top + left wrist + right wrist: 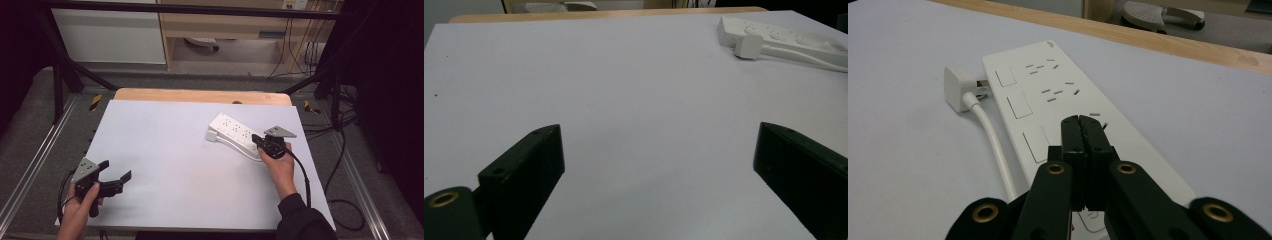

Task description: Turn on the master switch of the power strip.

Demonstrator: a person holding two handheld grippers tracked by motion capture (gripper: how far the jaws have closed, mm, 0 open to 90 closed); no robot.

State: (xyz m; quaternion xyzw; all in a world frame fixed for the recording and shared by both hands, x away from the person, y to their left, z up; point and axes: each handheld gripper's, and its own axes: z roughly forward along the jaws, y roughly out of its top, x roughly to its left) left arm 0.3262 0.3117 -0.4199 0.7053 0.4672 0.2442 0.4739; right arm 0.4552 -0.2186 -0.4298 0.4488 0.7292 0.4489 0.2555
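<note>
The left gripper (116, 181) sat at the near-left of the bench (165, 150), jaws spread wide and empty. The right gripper (1082, 122) hovered above the white power strip (1058, 100), jaws clenched together. A white plug (959, 87) lay beside the strip's far end.

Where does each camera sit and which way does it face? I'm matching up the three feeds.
High view: above the person's side, looking forward and down on the table; both hands, left gripper, right gripper.
Left gripper view: on the left gripper, facing across the table; jaws wide apart.
Right gripper view: on the right gripper, over the power strip; jaws closed together.
Shared: power strip and its plug.
</note>
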